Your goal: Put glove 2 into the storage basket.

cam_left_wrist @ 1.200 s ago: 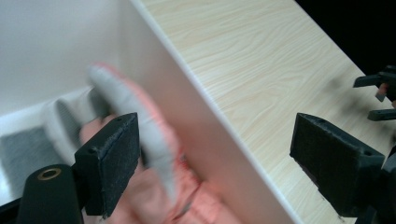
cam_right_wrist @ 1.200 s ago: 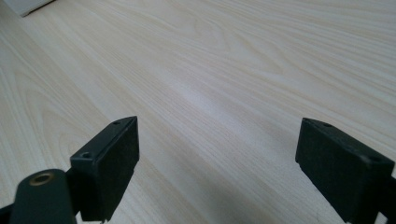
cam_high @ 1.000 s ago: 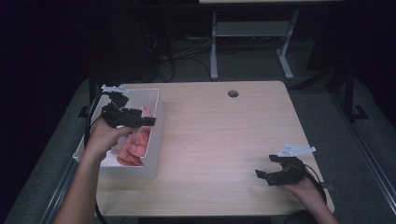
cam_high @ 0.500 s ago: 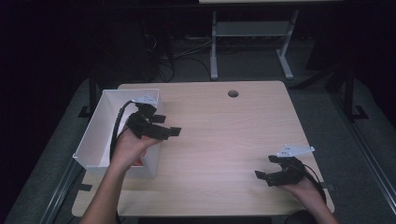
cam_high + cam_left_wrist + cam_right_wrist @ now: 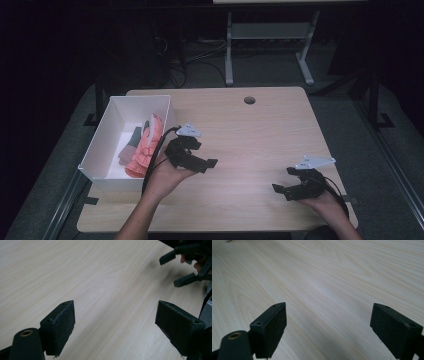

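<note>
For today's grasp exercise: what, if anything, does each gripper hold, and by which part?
Nothing is held. The left gripper and right gripper are both open over bare table; the pink cloth lies in the white bin.

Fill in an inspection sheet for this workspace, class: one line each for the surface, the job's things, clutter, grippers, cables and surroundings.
Surface: light wooden table with a round hole near its far edge; bare between the grippers.
Job's things: white bin at the table's left edge, holding a pink cloth and a darker cloth.
Clutter: nothing seen.
Grippers: left gripper just right of the bin, jaws open and empty; right gripper near the front right corner, jaws open and empty.
Cables: a black cable loops from the left gripper over the bin's rim; more cables lie on the floor beyond the table.
Surroundings: dark room, grey floor, a metal stand behind the table.
</note>
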`<state>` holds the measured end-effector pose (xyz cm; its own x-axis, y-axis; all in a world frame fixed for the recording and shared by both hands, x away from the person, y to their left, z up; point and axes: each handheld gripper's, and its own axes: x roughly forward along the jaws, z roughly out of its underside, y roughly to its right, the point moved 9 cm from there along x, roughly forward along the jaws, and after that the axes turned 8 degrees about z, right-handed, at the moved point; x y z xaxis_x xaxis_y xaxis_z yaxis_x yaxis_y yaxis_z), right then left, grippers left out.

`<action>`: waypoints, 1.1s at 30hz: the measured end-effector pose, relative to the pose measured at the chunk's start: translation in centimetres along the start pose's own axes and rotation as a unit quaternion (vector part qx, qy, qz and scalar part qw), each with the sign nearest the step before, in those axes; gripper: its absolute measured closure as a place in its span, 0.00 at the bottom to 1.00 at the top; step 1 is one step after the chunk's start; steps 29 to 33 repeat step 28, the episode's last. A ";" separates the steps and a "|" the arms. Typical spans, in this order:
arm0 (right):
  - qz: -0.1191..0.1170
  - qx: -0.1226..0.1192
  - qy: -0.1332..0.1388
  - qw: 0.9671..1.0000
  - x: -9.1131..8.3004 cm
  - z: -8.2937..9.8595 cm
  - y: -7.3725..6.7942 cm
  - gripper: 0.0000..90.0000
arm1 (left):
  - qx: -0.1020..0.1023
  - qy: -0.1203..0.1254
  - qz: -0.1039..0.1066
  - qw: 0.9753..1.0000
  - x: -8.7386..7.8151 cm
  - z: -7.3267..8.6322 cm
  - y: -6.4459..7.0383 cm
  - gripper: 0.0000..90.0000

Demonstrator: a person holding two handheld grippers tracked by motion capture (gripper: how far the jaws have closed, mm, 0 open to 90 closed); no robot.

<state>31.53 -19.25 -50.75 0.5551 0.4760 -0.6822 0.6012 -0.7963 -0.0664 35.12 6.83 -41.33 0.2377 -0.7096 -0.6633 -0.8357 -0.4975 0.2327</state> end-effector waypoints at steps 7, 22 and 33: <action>0.000 -0.003 -0.001 1.000 0.0 0.1 0.0 0.15 | 0.010 -0.023 0.008 1.000 2.6 1.9 0.8 0.17; 0.005 -0.014 -0.017 1.000 0.4 0.8 0.0 0.15 | 0.016 -0.048 0.012 0.999 5.7 5.6 0.8 0.17; 0.006 -0.019 -0.020 1.000 0.5 1.0 -0.1 0.15 | 0.029 -0.040 0.002 0.999 5.8 6.4 0.4 0.17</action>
